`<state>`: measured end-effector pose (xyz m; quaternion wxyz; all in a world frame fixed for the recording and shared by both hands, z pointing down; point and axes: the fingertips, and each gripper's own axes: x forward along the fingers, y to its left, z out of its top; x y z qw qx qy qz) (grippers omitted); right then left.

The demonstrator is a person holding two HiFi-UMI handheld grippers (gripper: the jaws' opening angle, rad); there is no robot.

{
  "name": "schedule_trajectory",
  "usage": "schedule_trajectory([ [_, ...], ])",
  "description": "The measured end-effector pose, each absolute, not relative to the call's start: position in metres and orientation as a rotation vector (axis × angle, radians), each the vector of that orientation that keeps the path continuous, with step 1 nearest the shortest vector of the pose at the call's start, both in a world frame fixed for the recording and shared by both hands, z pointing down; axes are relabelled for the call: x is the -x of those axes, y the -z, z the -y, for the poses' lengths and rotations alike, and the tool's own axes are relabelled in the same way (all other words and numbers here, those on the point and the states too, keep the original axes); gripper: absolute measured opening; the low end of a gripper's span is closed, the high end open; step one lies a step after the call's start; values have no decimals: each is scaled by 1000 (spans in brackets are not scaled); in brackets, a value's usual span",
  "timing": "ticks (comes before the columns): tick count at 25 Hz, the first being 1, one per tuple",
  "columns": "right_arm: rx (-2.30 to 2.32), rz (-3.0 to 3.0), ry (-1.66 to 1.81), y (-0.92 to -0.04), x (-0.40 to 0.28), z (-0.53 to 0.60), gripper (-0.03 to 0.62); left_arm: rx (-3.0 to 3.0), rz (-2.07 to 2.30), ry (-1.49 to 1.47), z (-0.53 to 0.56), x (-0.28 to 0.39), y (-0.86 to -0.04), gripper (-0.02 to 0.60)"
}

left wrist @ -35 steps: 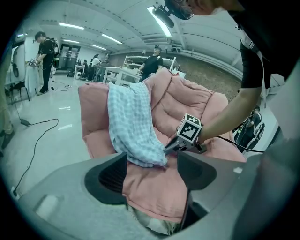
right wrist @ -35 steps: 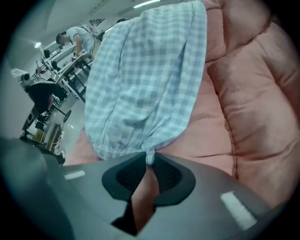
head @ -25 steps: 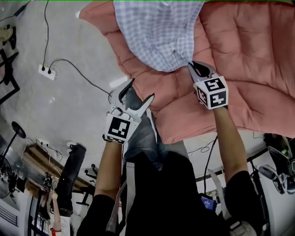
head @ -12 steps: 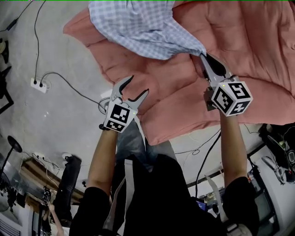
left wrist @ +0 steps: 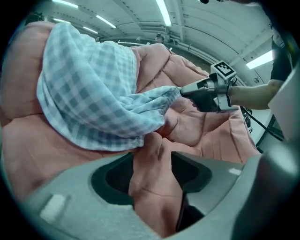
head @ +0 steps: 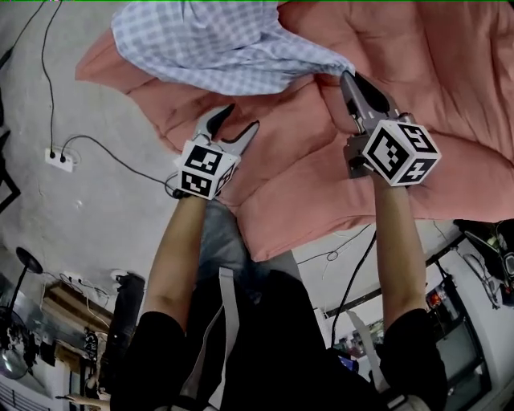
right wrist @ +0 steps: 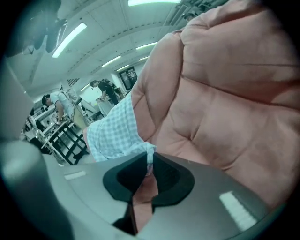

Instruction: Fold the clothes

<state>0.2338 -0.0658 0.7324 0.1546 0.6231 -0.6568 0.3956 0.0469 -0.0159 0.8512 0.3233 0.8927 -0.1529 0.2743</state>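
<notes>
The head view is bright and evenly lit; shadows are soft. Both gripper views show a cyan cast, strong fisheye distortion and dark corners. Ceiling light strips (left wrist: 164, 11) glare at upper centre of the left gripper view. The checked shirt (left wrist: 89, 79) is sharp; the lower foreground is blurred.

Shirt (head: 213, 40) lies on quilt (head: 450, 72), left side.
</notes>
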Motion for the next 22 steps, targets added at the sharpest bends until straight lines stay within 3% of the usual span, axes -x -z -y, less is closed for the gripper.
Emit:
schedule_trajectory([
  [12,-1800,1892,-1196,-722,-232,58,40,-2190,439,-397,61,-116,-849,318],
  [13,-1797,1893,-1194,-723,-233,53,40,-2183,449,-376,63,-117,-848,283],
  [16,-1794,1888,-1184,-726,-234,42,40,-2189,458,-358,64,-113,-846,91],
  [18,-1794,1887,-1185,-726,-233,39,40,-2200,432,-368,61,-107,-841,35],
  [22,-1772,1901,-1171,-719,-226,33,40,-2217,372,-399,43,-89,-821,21],
])
